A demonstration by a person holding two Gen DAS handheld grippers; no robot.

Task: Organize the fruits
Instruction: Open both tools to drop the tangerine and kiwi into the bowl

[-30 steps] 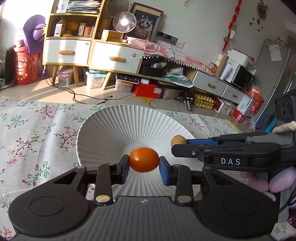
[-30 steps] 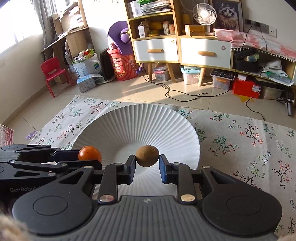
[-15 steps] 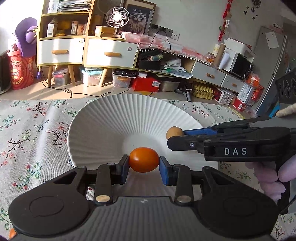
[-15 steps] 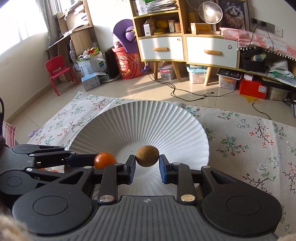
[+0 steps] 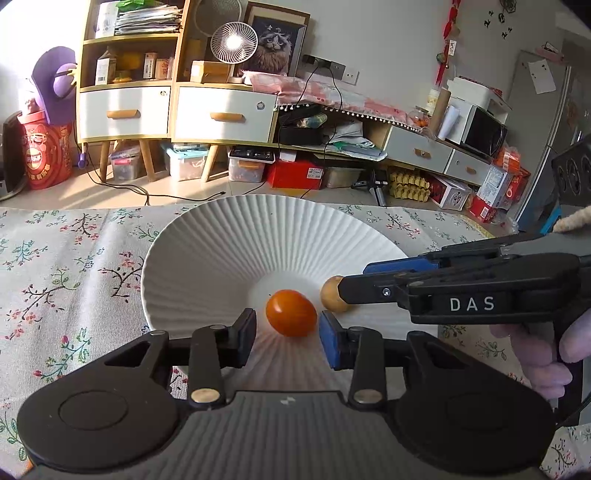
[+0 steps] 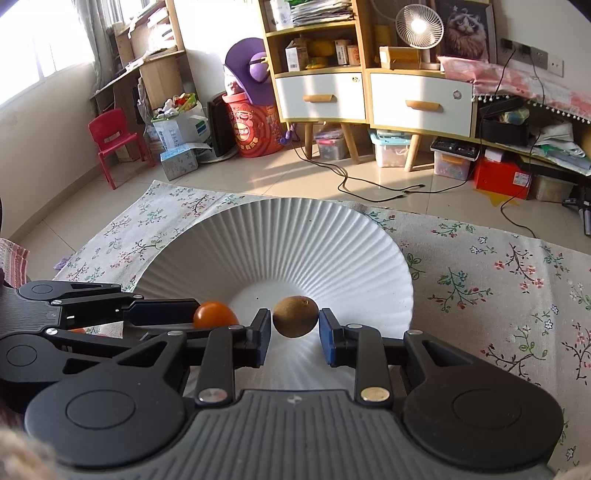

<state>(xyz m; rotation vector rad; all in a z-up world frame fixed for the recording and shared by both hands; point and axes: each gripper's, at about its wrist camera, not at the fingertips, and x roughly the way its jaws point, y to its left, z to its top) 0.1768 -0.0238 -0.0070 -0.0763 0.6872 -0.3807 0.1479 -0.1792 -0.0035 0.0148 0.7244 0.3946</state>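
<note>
Left wrist: floral cloth (image 5: 66, 266), tiled floor (image 5: 110, 192)

Two wrist fisheyes, each mounted just behind its own claw, tilted down and forward, very near the white ribbed plate (image 5: 236, 236). Left wrist view looks over the left claw (image 5: 287, 334) toward the drawer cabinet (image 5: 177, 110) and the wall on the right; the right claw (image 5: 341, 291) enters it from the right edge. Right wrist view looks over the right claw (image 6: 294, 336) toward the same cabinet and the window corner with the red chair (image 6: 114, 142); the left claw enters from the left. Shared: plate, floral cloth (image 6: 498, 280), orange fruit (image 5: 291, 313), brown fruit (image 6: 295, 321), cabinet, fan (image 6: 419, 24).
</note>
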